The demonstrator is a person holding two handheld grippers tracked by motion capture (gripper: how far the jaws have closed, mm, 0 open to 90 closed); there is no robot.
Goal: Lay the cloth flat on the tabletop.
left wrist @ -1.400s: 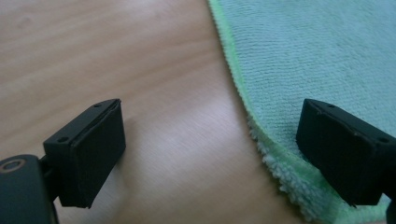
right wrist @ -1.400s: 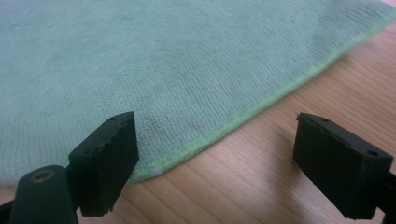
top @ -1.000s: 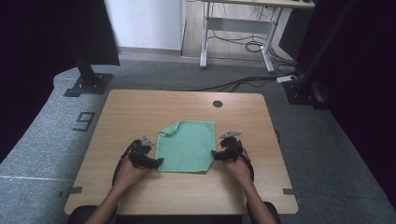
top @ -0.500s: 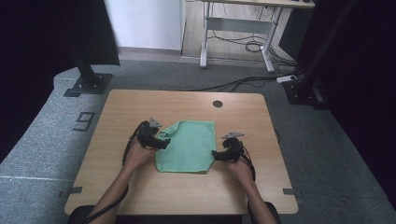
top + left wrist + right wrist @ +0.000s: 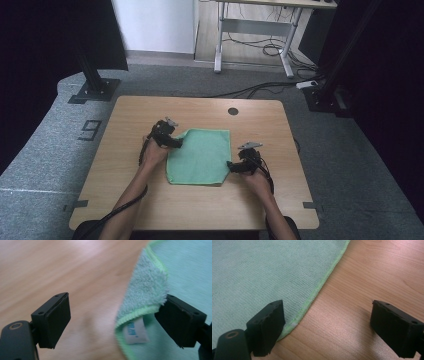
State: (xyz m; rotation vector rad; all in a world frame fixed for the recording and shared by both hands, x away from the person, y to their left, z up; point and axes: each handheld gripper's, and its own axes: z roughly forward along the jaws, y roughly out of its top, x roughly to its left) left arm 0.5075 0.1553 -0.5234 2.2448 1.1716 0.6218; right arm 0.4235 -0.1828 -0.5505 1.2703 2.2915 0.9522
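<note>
A green cloth [image 5: 200, 156] lies near the middle of the wooden worktop [image 5: 125, 125], mostly flat. In the left gripper view one corner [image 5: 147, 287] is turned over, fluffy underside up, with a white label [image 5: 135, 333] just below the fold.

The left gripper [image 5: 172, 142] sits at the cloth's upper-left corner in the high view. Its fingers [image 5: 53, 320] are spread wide and released, the folded corner lying between them but not pinched; they have just been closing a little.

The right gripper [image 5: 231, 166] rests at the lower right edge of the cloth, fingers [image 5: 268, 326] also released — one over the green hem [image 5: 317, 292], the other over bare wood, nothing grasped. They have just been opening slightly.

The likely trouble is a poor bite. If the left fingers clench too high, they may catch only the flipped layer or the label, and the corner would slip free on lifting. On the right, the hem lies flat against the wood — a finger could skate over it or push the cloth into a wrinkle instead of getting beneath it.
</note>
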